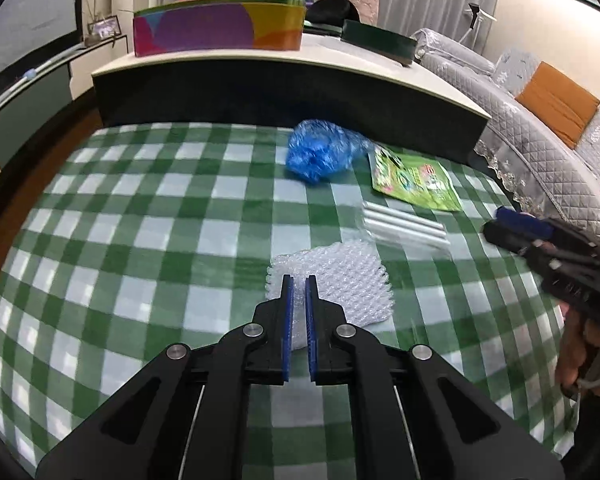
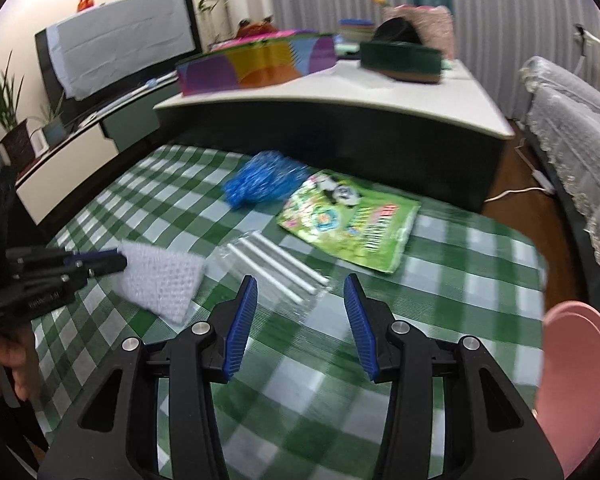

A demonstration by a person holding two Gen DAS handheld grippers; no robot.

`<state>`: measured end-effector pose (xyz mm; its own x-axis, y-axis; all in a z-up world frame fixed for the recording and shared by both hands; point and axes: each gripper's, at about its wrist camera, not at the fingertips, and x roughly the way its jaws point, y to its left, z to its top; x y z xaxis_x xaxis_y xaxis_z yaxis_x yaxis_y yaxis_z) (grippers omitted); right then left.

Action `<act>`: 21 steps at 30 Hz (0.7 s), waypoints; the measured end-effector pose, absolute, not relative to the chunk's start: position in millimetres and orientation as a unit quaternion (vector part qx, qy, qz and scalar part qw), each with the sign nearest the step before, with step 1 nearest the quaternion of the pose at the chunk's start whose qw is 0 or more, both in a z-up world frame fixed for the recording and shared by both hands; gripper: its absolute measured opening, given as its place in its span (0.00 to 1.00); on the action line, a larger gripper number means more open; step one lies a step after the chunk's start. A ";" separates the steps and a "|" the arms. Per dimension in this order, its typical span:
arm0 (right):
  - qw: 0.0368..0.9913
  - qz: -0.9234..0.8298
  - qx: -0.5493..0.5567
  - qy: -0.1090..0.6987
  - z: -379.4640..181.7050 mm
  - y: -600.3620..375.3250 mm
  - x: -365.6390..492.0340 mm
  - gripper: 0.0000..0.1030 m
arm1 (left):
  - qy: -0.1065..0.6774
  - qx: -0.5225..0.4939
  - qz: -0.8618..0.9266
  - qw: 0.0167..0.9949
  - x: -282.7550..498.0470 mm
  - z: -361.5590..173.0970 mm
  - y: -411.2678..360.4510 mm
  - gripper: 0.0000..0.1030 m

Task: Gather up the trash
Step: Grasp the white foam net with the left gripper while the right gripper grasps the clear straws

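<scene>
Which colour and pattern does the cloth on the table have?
The cloth is a green and white check, clearest in the left wrist view.

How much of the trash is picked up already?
Nothing looks collected yet. The left gripper is shut on the bubble wrap. The right gripper is open and empty. Left on the cloth: blue bag, green wrapper, straw packet.

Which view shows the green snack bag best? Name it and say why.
The right wrist view. There the green snack bag lies large and whole on the checked cloth, with its panda print readable. In the left wrist view it is smaller, off to the right, and the blue plastic bag overlaps its corner.
</scene>
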<state>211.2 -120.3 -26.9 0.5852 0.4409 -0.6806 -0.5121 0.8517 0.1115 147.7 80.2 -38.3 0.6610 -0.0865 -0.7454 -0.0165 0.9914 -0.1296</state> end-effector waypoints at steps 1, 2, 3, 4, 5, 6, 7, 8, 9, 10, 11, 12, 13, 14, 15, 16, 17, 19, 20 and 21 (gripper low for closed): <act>0.887 0.271 -0.053 0.370 -30.1 -114.7 215.1 0.44 | 0.410 -0.062 -0.019 0.910 149.1 -37.2 81.2 0.06; 0.885 0.274 -0.055 0.373 -32.5 -110.9 218.0 0.44 | 0.409 -0.062 -0.018 0.910 150.5 -36.4 82.0 0.06; 0.883 0.276 -0.058 0.375 -35.2 -106.9 220.9 0.44 | 0.409 -0.062 -0.018 0.910 152.4 -36.0 82.3 0.06; 0.880 0.278 -0.062 0.379 -39.0 -102.6 225.0 0.44 | 0.410 -0.062 -0.018 0.910 154.4 -35.7 82.7 0.06; 0.878 0.281 -0.064 0.383 -41.6 -100.3 227.4 0.45 | 0.410 -0.063 -0.017 0.910 155.8 -35.6 83.5 0.06; 0.874 0.283 -0.067 0.389 -45.1 -97.5 230.6 0.45 | 0.411 -0.065 -0.018 0.909 158.0 -36.1 84.1 0.06; 0.869 0.286 -0.071 0.397 -49.8 -94.9 233.9 0.45 | 0.411 -0.067 -0.017 0.909 159.6 -35.9 85.3 0.06; 0.866 0.287 -0.076 0.404 -54.0 -93.2 236.6 0.45 | 0.411 -0.068 -0.016 0.909 160.1 -35.8 85.9 0.06; 0.863 0.287 -0.078 0.408 -56.8 -92.3 238.2 0.45 | 0.410 -0.070 -0.016 0.909 161.6 -35.3 86.7 0.06; 0.860 0.286 -0.080 0.414 -60.4 -91.6 240.3 0.45 | 0.410 -0.071 -0.016 0.909 162.7 -35.5 86.3 0.06; 0.858 0.285 -0.082 0.419 -62.9 -91.5 241.9 0.45 | 0.410 -0.071 -0.017 0.909 164.0 -35.4 86.0 0.06; 0.857 0.284 -0.083 0.421 -64.1 -91.4 242.6 0.46 | 0.411 -0.071 -0.017 0.909 164.9 -35.5 85.3 0.06; 0.857 0.284 -0.086 0.422 -64.8 -91.0 242.8 0.46 | 0.411 -0.071 -0.018 0.909 164.8 -36.0 84.5 0.06; 0.856 0.284 -0.090 0.422 -65.0 -90.2 242.5 0.46 | 0.412 -0.070 -0.018 0.909 165.2 -36.5 84.1 0.06; 0.856 0.282 -0.093 0.422 -65.1 -89.4 242.3 0.44 | 0.412 -0.070 -0.019 0.908 165.9 -36.8 83.4 0.06; 0.856 0.281 -0.099 0.422 -65.5 -87.8 241.6 0.41 | 0.412 -0.070 -0.019 0.908 166.6 -37.1 83.2 0.06; 0.857 0.278 -0.105 0.420 -65.9 -86.4 241.2 0.36 | 0.412 -0.070 -0.020 0.908 166.9 -37.1 82.8 0.06; 0.858 0.275 -0.110 0.419 -65.5 -87.6 240.6 0.19 | 0.412 -0.070 -0.020 0.908 167.0 -36.5 82.2 0.06; 0.857 0.276 -0.107 0.421 -65.2 -89.1 240.9 0.17 | 0.412 -0.070 -0.020 0.909 166.9 -36.0 81.8 0.06; 0.858 0.276 -0.106 0.421 -64.3 -91.3 240.5 0.10 | 0.411 -0.069 -0.021 0.909 166.7 -35.2 81.4 0.06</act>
<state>240.5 -91.3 -64.3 0.4932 0.3843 -0.7804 -0.5620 0.8255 0.0513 166.7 81.4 -35.2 0.6620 -0.0940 -0.7436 -0.0188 0.9897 -0.1418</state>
